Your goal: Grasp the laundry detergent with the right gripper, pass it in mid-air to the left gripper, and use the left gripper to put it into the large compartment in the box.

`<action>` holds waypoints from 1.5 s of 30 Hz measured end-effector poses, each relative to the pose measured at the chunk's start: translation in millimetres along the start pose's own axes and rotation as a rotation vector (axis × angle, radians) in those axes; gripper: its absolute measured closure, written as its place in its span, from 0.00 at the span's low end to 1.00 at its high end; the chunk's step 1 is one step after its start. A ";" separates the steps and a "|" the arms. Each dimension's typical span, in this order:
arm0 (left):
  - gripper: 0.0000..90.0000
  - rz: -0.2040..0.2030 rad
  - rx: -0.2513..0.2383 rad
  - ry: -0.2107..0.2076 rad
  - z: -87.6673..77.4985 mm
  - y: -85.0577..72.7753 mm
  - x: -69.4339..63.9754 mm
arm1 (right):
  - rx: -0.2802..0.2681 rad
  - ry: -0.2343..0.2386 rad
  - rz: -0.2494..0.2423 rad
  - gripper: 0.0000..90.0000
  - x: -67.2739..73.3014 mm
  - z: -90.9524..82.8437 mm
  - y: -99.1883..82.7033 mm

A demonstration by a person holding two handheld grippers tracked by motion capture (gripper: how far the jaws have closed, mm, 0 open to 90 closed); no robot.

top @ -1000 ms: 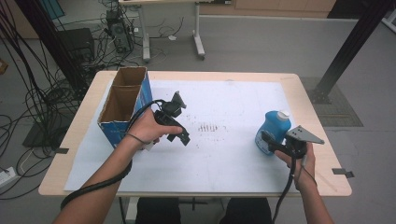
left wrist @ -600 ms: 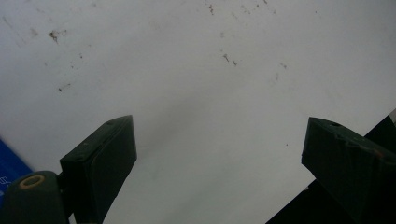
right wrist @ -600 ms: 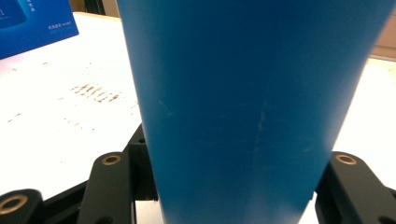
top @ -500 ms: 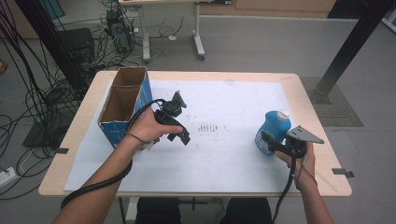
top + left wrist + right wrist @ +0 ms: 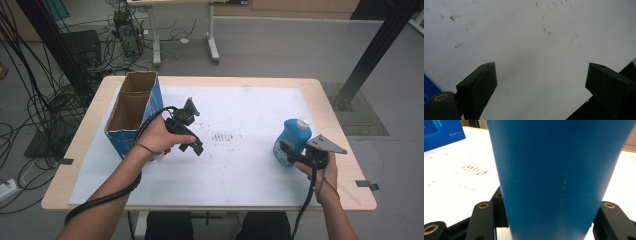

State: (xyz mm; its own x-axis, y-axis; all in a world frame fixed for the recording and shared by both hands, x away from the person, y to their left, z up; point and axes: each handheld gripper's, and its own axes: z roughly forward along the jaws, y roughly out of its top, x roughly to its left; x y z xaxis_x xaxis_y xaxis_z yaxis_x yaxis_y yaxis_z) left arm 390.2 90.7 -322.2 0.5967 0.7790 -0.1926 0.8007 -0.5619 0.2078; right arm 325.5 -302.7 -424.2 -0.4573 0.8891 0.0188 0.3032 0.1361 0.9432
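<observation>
We have the blue bottle standing upright on the white sheet at the right side of the desk, well apart from the open cardboard box at the left. It looks like rigid, smooth plastic, probably with liquid inside, so we judge it weighty and a bit slippery; the flat lower body is the best place to take hold. Our right tool is clamped on exactly that part, its jaws pressing either side. Our left tool hovers over the bare sheet, jaws spread wide, holding nothing.
</observation>
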 end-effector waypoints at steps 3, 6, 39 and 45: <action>0.12 0.002 0.001 -0.002 0.8 0.2 -0.9 | 0.001 -0.001 0.002 0.49 0.1 0.0 0.2; 0.12 0.004 -0.001 -0.002 0.7 0.6 -1.3 | 0.003 0.000 0.003 0.49 0.0 0.0 0.4; 0.12 0.014 0.000 0.011 -3.8 3.3 -4.6 | -0.006 0.000 0.002 0.49 0.0 -0.3 -1.0; 0.12 0.014 0.004 0.013 -2.7 4.5 -5.5 | -0.006 0.000 0.003 0.49 0.0 -0.2 -0.9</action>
State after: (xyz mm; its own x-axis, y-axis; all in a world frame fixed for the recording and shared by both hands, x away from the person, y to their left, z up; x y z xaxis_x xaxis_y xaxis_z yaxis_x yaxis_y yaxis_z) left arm 390.5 84.7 -317.6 0.6069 0.7747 -0.1774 0.7927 -0.5737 0.2064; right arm 325.1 -302.9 -425.0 -0.4562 0.8896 0.0213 0.2995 0.1309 0.9451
